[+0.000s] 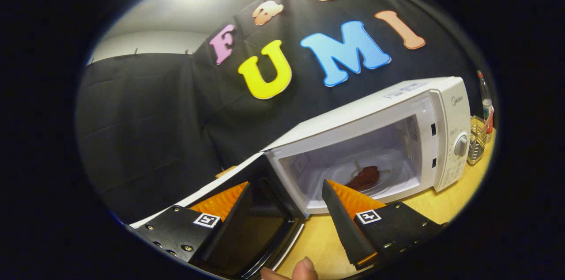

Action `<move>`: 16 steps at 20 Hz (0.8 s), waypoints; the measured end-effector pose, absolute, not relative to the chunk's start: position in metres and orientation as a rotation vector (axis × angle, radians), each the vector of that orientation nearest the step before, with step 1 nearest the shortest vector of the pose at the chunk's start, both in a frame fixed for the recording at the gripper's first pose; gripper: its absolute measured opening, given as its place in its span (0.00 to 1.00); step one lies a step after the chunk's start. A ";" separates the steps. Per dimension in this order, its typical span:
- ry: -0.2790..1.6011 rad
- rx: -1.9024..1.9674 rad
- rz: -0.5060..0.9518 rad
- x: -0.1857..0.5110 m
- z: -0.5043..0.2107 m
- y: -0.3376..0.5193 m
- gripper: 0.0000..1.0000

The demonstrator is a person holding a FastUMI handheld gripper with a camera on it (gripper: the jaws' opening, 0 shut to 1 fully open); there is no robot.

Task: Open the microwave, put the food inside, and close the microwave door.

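Microwave door open, reddish food inside; gripper fingers apart.

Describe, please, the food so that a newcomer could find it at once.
Find the white microwave on the wooden table, its door swung open. The food, dark red, lies on the glass plate inside, beyond the open gripper.

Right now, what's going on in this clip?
A person's hand-held gripper is open and empty in front of a white microwave on a wooden table. Its dark-windowed door is swung wide open, lying between the fingers. A reddish-brown piece of food already sits on the turntable inside, so closing the door remains.
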State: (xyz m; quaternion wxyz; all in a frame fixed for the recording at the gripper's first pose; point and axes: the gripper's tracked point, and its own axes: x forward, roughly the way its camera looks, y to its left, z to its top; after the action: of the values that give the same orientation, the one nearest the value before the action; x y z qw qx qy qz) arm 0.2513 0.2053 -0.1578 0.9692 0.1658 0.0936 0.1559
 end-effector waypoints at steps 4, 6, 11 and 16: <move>0.091 0.246 0.515 0.163 -0.105 0.261 0.96; 0.056 0.239 0.597 0.127 -0.091 0.286 0.96; 0.046 0.202 0.696 0.078 -0.096 0.339 0.96; 0.001 0.091 0.662 0.073 -0.116 0.354 0.95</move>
State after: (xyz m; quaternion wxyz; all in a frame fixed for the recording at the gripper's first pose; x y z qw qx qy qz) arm 0.0732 0.3545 -0.1163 0.9448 0.0444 0.0007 0.3247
